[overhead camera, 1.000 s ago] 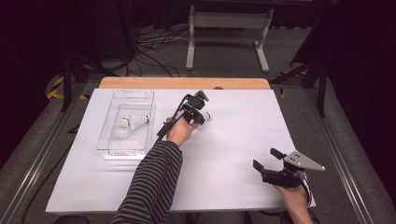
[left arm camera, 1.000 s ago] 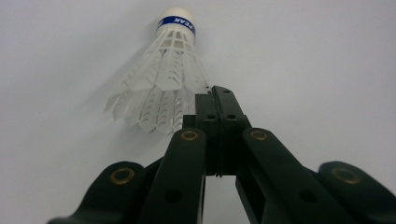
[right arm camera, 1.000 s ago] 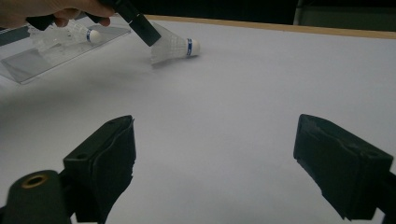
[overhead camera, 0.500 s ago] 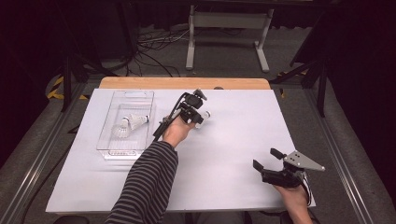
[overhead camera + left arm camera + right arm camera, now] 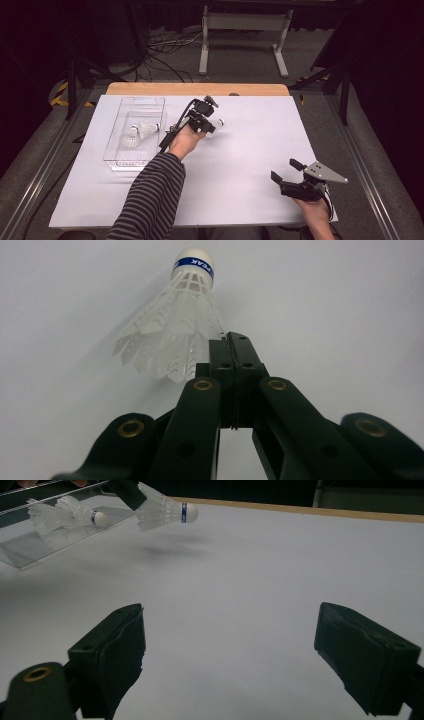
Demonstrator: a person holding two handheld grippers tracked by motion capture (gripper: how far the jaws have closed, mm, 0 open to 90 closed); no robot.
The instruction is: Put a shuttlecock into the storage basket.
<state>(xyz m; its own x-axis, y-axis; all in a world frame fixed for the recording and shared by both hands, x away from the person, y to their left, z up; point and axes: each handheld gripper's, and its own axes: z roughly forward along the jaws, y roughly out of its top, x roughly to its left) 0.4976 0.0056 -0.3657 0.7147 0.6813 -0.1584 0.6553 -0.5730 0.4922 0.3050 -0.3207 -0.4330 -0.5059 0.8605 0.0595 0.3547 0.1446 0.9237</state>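
Shuttlecock [image 5: 172, 327] above white table sheet [image 5: 250, 150]

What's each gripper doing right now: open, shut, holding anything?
Left gripper: shut on the skirt edge of a shuttlecock, held off the table.
Right gripper: open, holding nothing.

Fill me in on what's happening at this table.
A person is working with a gripper in each hand at a white table. The left gripper has its jaws shut on the feather skirt of a shuttlecock, held clear of the table beside a clear tray. Two more shuttlecocks lie in that tray. The right gripper rests near the table's right front edge, jaws open with nothing between them.
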